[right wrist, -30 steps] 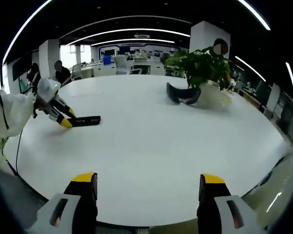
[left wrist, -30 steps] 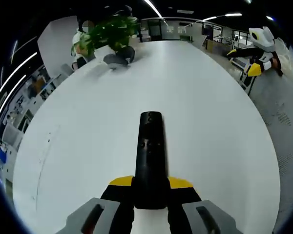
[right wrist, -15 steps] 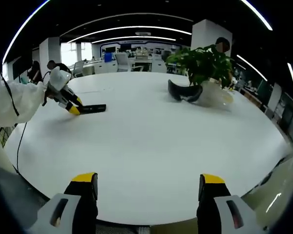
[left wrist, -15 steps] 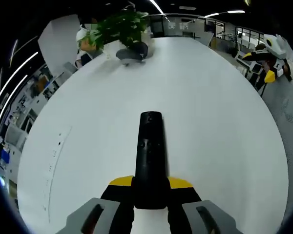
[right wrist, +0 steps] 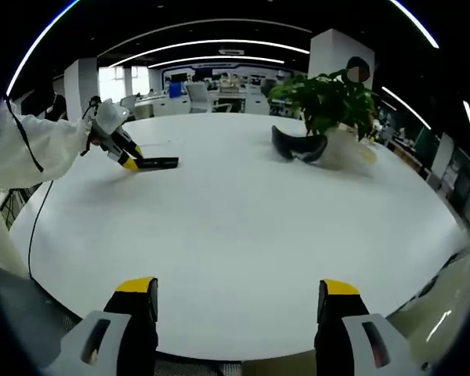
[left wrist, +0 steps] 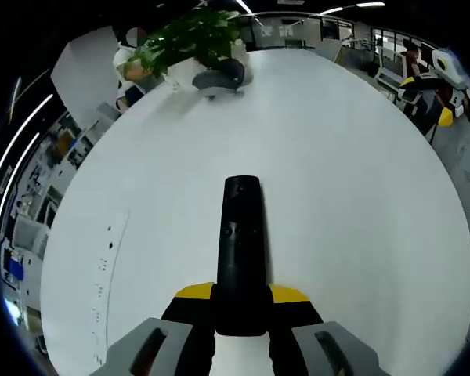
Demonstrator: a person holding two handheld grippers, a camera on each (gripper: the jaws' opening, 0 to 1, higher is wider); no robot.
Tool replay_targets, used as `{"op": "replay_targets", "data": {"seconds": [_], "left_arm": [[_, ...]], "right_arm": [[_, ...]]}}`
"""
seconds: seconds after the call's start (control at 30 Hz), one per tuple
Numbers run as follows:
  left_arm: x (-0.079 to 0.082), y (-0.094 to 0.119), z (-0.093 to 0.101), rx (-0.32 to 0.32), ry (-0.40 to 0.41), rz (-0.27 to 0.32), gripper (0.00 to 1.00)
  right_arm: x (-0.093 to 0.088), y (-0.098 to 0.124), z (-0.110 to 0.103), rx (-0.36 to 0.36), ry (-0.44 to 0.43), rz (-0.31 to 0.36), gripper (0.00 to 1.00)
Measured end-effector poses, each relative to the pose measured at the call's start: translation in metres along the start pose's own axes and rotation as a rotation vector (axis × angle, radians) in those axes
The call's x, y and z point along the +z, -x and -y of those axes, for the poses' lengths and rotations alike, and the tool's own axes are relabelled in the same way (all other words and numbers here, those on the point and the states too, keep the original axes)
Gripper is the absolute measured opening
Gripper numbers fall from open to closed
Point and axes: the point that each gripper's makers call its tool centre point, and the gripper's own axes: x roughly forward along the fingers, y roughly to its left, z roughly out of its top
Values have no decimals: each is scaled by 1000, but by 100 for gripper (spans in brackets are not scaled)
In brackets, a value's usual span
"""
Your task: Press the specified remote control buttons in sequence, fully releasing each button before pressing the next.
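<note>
A long black remote control (left wrist: 241, 251) sticks out forward from my left gripper (left wrist: 241, 301), whose yellow-tipped jaws are shut on its near end, above the white table (left wrist: 345, 196). In the right gripper view the same remote (right wrist: 158, 163) shows small at the far left, held by the left gripper (right wrist: 129, 160) in a person's white-sleeved arm. My right gripper (right wrist: 233, 301) stands open at the table's near edge with nothing between its fingers. Far off at the right edge of the left gripper view, the right gripper (left wrist: 435, 98) appears.
A potted green plant (right wrist: 325, 98) and a dark curved headset (right wrist: 298, 146) stand at the far side of the table (right wrist: 243, 227). The same plant (left wrist: 192, 39) and headset (left wrist: 217, 78) show in the left gripper view. Office desks and chairs surround the table.
The left gripper with the remote has moved further over the table, toward the plant. The right gripper stays open and nearly still.
</note>
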Motion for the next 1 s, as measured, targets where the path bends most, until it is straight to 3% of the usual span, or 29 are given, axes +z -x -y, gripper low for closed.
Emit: {"op": "replay_targets", "data": {"seconds": [0.3, 0.53, 0.57, 0.83, 0.93, 1.0], "left_arm": [[3, -4, -26, -1, -57, -56, 23], [-2, -12, -27, -19, -90, -92, 23], [1, -12, -28, -20, -91, -76, 23], [-2, -13, -28, -68, -21, -73, 24], [-1, -13, -26, -52, -50, -52, 25], [1, -11, -33, 9, -105, -54, 30]], "right_arm": [[-1, 0, 1, -1, -5, -8, 82], [-2, 0, 0, 3, -10, -8, 81], [-1, 0, 0, 4, -12, -6, 81], [-1, -1, -1, 10, -11, -9, 80], [-1, 0, 0, 8, -13, -6, 80], [0, 0, 0, 7, -16, 0, 81]]}}
